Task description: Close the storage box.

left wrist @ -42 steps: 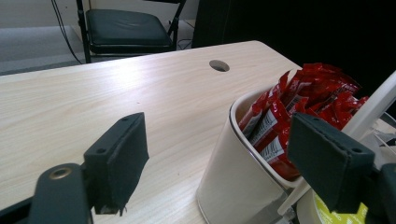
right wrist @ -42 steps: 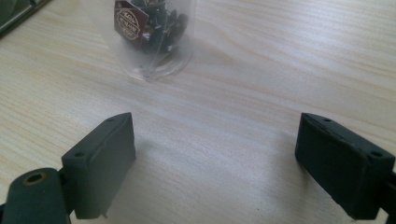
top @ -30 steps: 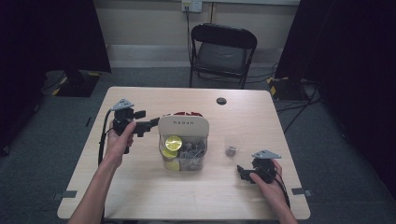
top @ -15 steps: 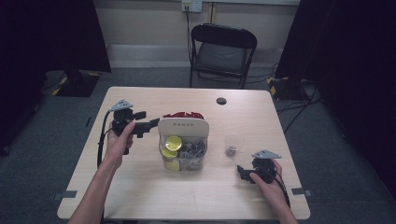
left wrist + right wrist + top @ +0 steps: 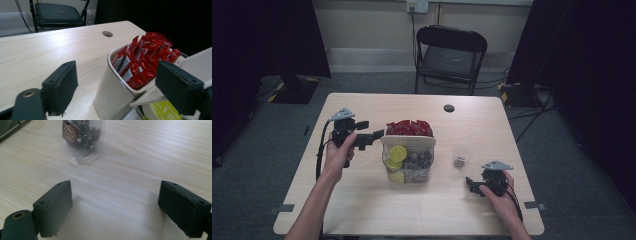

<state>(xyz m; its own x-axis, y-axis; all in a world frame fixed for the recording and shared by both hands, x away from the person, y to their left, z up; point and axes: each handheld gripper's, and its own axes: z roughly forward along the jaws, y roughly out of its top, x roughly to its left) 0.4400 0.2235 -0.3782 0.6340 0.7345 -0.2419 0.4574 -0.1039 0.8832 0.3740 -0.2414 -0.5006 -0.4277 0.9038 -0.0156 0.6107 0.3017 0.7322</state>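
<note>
Left tongs wide open, straddling caddy corner; right tongs wide open, empty, near cup.

Looks like a recording studio or lab set up for filming. Black curtains hang at far left and right, closing off a grey carpeted floor. A light wooden table stands in the middle, a black folding chair beyond it. Cables trail across the floor at right; tape marks sit near the table's corners.
</note>
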